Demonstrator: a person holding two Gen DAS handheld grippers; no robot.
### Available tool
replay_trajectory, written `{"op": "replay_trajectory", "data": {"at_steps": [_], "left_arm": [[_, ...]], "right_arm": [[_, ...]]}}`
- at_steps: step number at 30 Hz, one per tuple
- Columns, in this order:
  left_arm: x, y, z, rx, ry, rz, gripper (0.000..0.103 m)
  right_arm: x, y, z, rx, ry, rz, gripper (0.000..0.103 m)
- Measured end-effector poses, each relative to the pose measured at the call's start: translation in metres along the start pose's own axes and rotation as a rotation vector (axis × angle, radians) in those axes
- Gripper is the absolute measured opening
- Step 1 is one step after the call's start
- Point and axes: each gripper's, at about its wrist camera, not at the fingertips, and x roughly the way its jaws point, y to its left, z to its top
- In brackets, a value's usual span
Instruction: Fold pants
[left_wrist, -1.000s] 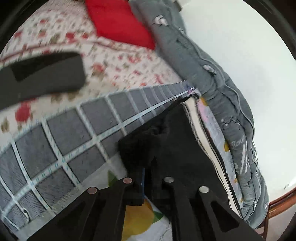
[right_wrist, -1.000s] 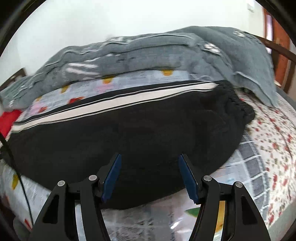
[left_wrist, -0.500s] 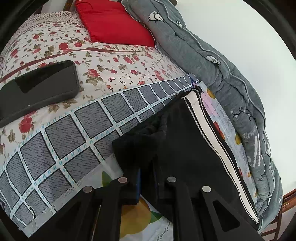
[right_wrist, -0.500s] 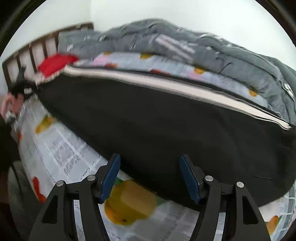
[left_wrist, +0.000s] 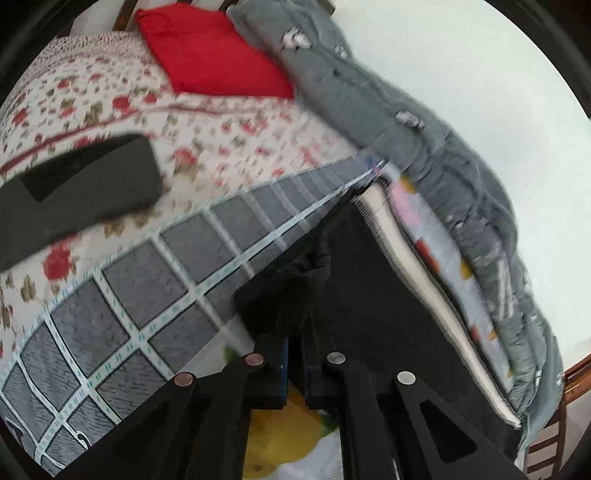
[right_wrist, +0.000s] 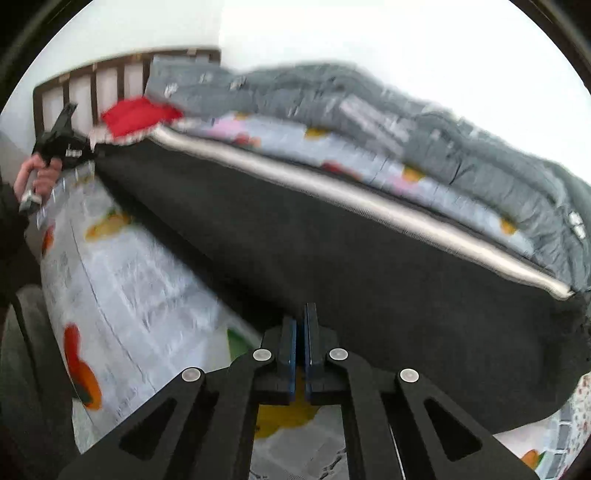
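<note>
The black pants (right_wrist: 332, 243) with a white side stripe (right_wrist: 369, 199) lie stretched across the bed. My left gripper (left_wrist: 293, 354) is shut on a corner of the pants (left_wrist: 354, 295) at one end; it also shows far left in the right wrist view (right_wrist: 55, 142), held by a hand. My right gripper (right_wrist: 300, 332) is shut on the near edge of the pants, about midway along their length.
A grey quilt (left_wrist: 424, 140) and a fruit-print sheet (right_wrist: 147, 280) lie along the wall side. A red pillow (left_wrist: 210, 51) sits at the headboard. A black flat object (left_wrist: 74, 192) rests on the floral bedspread (left_wrist: 229, 129). A wooden headboard (right_wrist: 110, 74) stands behind.
My right gripper has closed from open onto the pants' near edge. The left gripper stays shut on the pants corner and has shifted slightly.
</note>
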Motion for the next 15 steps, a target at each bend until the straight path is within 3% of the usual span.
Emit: {"op": "replay_trajectory", "data": {"at_steps": [3, 5, 8, 9, 12, 15], "left_arm": [[-0.006, 0.000, -0.001, -0.002, -0.002, -0.014, 0.012], [-0.012, -0.004, -0.002, 0.022, 0.011, -0.002, 0.015], [-0.029, -0.019, -0.008, 0.117, -0.038, 0.065, 0.033], [-0.034, -0.025, -0.011, 0.156, -0.056, 0.079, 0.033], [-0.044, -0.046, -0.019, 0.252, -0.069, 0.062, 0.033], [-0.045, -0.067, -0.029, 0.301, -0.052, 0.015, 0.033]], "right_arm": [[-0.002, 0.005, 0.000, -0.019, -0.009, -0.025, 0.008], [-0.011, 0.003, 0.004, -0.011, -0.008, 0.009, 0.015], [-0.034, -0.003, 0.009, -0.001, -0.075, 0.079, 0.033], [-0.042, -0.007, 0.011, 0.006, -0.110, 0.078, 0.039], [-0.044, -0.014, 0.019, 0.040, -0.147, 0.043, 0.041], [-0.021, -0.022, 0.027, 0.103, -0.106, 0.012, 0.041]]}}
